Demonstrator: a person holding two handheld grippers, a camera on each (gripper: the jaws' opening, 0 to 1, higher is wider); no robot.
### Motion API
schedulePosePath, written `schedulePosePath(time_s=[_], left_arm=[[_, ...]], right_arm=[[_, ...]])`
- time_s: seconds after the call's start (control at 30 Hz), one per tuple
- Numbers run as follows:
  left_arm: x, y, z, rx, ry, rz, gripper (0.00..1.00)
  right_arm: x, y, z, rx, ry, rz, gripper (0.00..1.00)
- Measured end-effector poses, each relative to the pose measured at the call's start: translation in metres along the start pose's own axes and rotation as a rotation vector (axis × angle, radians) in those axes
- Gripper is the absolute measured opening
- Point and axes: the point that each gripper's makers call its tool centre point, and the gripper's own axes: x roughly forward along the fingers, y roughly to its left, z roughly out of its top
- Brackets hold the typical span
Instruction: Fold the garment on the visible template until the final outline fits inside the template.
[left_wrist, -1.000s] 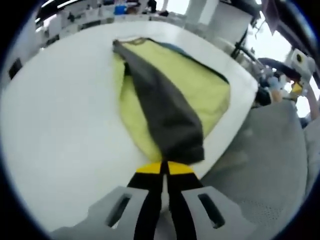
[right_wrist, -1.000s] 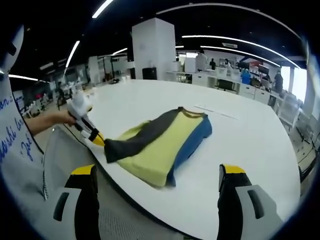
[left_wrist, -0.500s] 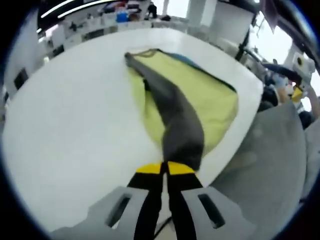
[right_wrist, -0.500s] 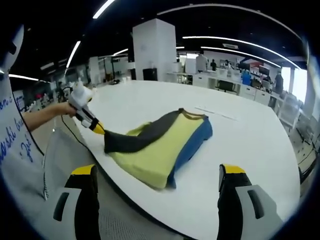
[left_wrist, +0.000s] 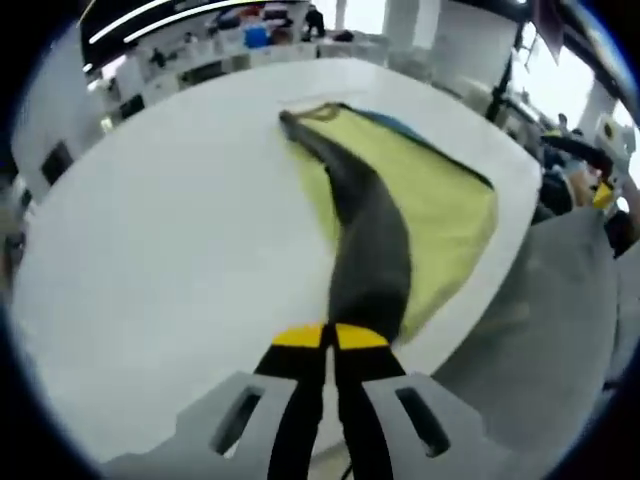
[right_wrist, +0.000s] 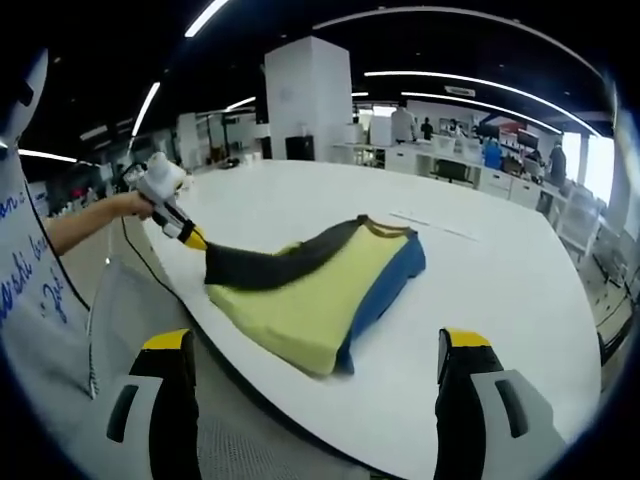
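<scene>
A folded garment, yellow (right_wrist: 310, 300) with a blue side (right_wrist: 392, 282), lies on the white table (right_wrist: 480, 250) near its front edge. Its dark grey sleeve (left_wrist: 368, 255) is stretched out from the collar toward my left gripper (left_wrist: 330, 335), whose yellow-tipped jaws are shut on the cuff. In the right gripper view, the left gripper (right_wrist: 192, 238) is held by a hand at the left, lifting the grey sleeve (right_wrist: 275, 264) off the yellow panel. My right gripper (right_wrist: 312, 345) hovers open in front of the table, well short of the garment, nothing between its jaws.
A grey mesh chair seat (left_wrist: 540, 330) sits beside the table edge. A person's sleeve with blue lettering (right_wrist: 30, 280) fills the left. Desks, a white pillar (right_wrist: 308, 100) and people stand far behind the table.
My left gripper has pulled the grey sleeve up and further left, away from the yellow panel, stretching it straighter. The right gripper has stayed put.
</scene>
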Motion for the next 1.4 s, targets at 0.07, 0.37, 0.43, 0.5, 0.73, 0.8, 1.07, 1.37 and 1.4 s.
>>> schedulePosePath(time_s=[0.07,0.37,0.43,0.5,0.73,0.8,1.07,1.37,1.4], left_arm=[[-0.003,0.005,0.0,-0.002,0.0,0.008,0.0],[-0.012,0.029,-0.004,-0.007,0.014,0.057,0.0],[-0.011,0.034,-0.009,-0.024,0.018,0.057,0.0],[-0.01,0.039,-0.013,-0.032,0.029,0.066,0.0],[-0.013,0.051,-0.025,-0.053,0.056,0.084,0.0],[-0.012,0.054,-0.029,-0.06,0.062,0.084,0.0],[-0.013,0.063,-0.039,-0.087,0.082,0.097,0.0],[-0.015,0.083,-0.048,-0.096,0.12,0.121,0.0],[-0.015,0.085,-0.049,-0.098,0.124,0.123,0.0]], right_arm=[[0.0,0.0,0.001,0.001,-0.003,-0.002,1.0],[0.001,0.002,-0.001,0.001,0.003,0.001,1.0],[0.001,0.002,-0.001,0.003,0.002,0.003,1.0],[0.002,0.003,-0.001,0.001,0.005,0.003,1.0],[0.002,0.004,-0.003,0.001,0.01,0.003,1.0],[0.002,0.003,-0.003,0.004,0.009,-0.001,1.0],[0.001,0.002,-0.003,0.005,0.013,-0.01,1.0],[0.002,0.005,-0.005,0.005,0.017,-0.007,1.0],[0.002,0.005,-0.005,0.005,0.019,-0.006,1.0]])
